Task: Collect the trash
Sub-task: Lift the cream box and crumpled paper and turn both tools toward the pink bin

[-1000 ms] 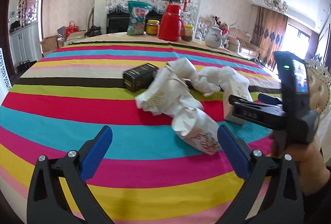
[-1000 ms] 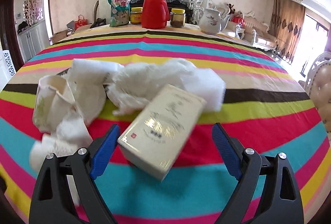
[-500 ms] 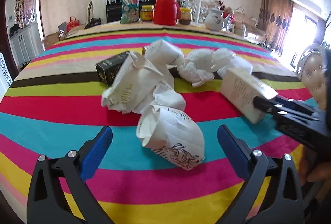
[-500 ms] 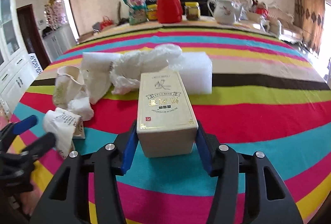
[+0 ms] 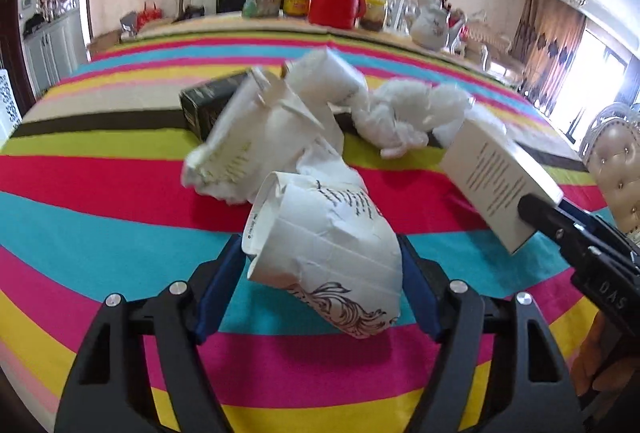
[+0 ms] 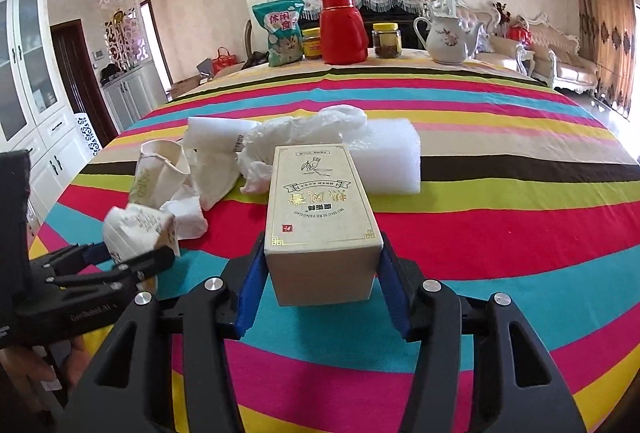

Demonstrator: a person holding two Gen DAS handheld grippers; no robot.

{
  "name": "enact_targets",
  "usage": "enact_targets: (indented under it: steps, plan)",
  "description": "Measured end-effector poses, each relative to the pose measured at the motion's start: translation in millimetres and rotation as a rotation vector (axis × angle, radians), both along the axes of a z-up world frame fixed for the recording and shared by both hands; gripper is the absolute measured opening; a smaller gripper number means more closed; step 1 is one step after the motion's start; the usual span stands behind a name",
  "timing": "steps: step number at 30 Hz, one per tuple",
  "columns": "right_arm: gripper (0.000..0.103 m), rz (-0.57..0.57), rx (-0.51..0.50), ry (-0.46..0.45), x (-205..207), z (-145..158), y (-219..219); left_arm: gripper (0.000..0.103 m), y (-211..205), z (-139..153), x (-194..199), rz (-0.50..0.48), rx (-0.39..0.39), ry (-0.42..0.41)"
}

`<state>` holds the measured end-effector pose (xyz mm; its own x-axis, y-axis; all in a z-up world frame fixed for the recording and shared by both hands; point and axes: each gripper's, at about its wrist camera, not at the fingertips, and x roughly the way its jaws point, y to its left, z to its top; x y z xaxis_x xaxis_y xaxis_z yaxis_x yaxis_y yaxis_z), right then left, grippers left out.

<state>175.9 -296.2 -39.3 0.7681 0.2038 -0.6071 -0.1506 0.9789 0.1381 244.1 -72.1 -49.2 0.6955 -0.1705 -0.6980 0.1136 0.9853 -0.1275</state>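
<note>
My left gripper [image 5: 320, 285] is shut on a crumpled white paper cup [image 5: 324, 253] with black print, held just above the striped tablecloth [image 5: 100, 217]. My right gripper [image 6: 322, 281] is shut on a cream box with gold lettering [image 6: 320, 217], lifted off the cloth; the box also shows in the left wrist view [image 5: 496, 189]. The left gripper with the cup appears at the left of the right wrist view [image 6: 132, 245]. More trash lies behind: crushed paper cups [image 5: 256, 137], a black box [image 5: 208, 105], a crumpled plastic bag [image 6: 304, 137] and a white foam block [image 6: 384, 161].
At the table's far edge stand a snack bag [image 6: 282, 33], two jars [image 6: 386, 41], a red thermos [image 6: 344, 27] and a white porcelain jug [image 6: 448, 41]. A padded chair [image 5: 616, 169] stands at the right. White cabinets [image 6: 36, 105] stand at the left.
My left gripper has closed around the crumpled paper cup. My right gripper, which closed on the cream box earlier, has raised it slightly and holds it.
</note>
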Motion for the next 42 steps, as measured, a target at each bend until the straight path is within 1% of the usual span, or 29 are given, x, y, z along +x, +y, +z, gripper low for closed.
enact_targets:
  steps: [1,5,10,15,24,28,32,38,42]
  plan:
    - [0.05,0.006,0.001,-0.002,-1.0,0.4,1.6,0.072,3.0,3.3,-3.7,0.005,0.004,-0.023]
    - [0.05,0.025,-0.013,-0.024,-6.0,3.5,11.1,0.072,13.7,12.8,-15.3,0.022,0.006,-0.058]
    - [0.05,0.075,-0.035,-0.042,-11.0,7.0,30.4,0.073,30.3,26.2,-32.4,0.039,0.036,-0.127]
    - [0.05,0.131,-0.056,-0.092,-20.9,17.2,51.1,0.073,40.9,35.7,-55.0,0.037,0.046,-0.187]
    - [0.05,0.22,-0.076,-0.147,-36.7,40.4,83.5,0.073,73.3,48.6,-88.2,0.087,0.058,-0.255]
    - [0.05,0.253,-0.075,-0.173,-43.3,48.5,99.5,0.073,87.4,54.8,-105.4,0.116,0.083,-0.29]
    - [0.05,0.285,-0.069,-0.18,-45.5,52.6,118.5,0.073,103.7,57.3,-118.6,0.137,0.083,-0.3]
    - [0.05,0.359,-0.077,-0.189,-52.0,57.2,157.5,0.073,134.3,63.0,-142.2,0.196,0.075,-0.326]
    - [0.05,0.426,-0.082,-0.193,-56.3,59.9,191.9,0.073,158.2,64.9,-156.6,0.246,0.093,-0.339]
